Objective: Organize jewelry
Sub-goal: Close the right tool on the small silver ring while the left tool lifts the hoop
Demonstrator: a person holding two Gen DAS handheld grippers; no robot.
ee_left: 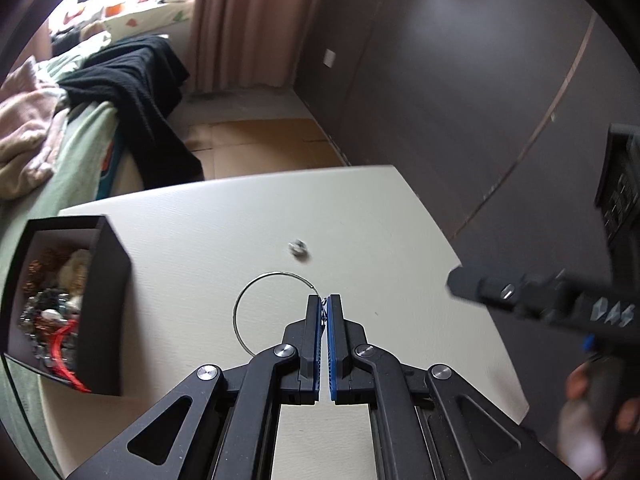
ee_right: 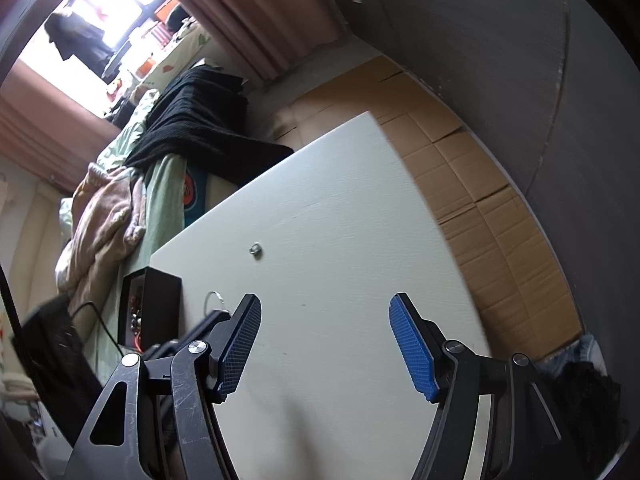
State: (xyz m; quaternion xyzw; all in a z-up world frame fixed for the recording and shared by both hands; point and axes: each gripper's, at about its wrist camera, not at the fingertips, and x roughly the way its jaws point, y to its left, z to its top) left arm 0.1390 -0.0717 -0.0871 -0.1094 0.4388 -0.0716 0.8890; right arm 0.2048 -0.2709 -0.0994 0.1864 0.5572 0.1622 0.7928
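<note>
Left gripper (ee_left: 324, 300) is pinched tight on the thin silver wire hoop (ee_left: 256, 304) near mid-table (ee_left: 400, 216), black open jewelry box (ee_left: 108, 280) at the left edge. Right gripper (ee_right: 325, 312) hangs wide, holding nothing. That springy hoop could easily slip out or flick the small silver ring (ee_left: 297, 247).

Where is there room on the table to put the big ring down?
The white table is bare right of the small silver ring, out to its edge. The black jewelry box is packed, and the wire hoop lies near it.

Each black tool (ee_left: 324, 302) has blue ridged pads (ee_right: 412, 350) and silver screws.
</note>
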